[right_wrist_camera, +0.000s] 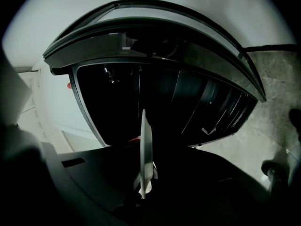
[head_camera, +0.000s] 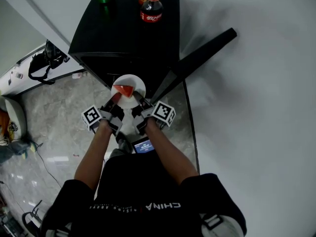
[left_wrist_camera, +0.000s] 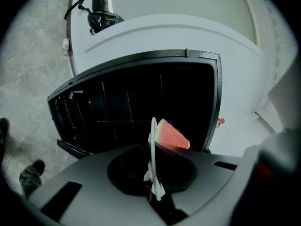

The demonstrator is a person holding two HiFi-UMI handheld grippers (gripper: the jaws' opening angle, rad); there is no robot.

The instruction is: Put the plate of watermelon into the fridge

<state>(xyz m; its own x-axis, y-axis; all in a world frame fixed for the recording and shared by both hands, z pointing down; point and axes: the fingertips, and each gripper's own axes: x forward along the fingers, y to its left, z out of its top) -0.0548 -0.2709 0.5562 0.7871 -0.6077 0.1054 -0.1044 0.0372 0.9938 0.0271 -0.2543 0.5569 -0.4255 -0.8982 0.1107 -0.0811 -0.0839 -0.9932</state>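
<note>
Dark fridge mouth (left_wrist_camera: 136,102) just beyond far edge of plate (head_camera: 135,83)

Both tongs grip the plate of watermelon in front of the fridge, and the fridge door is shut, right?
No: the fridge door stands open, as the head view shows. The left tongs and right tongs do both grip the plate of watermelon in front of the fridge.
</note>
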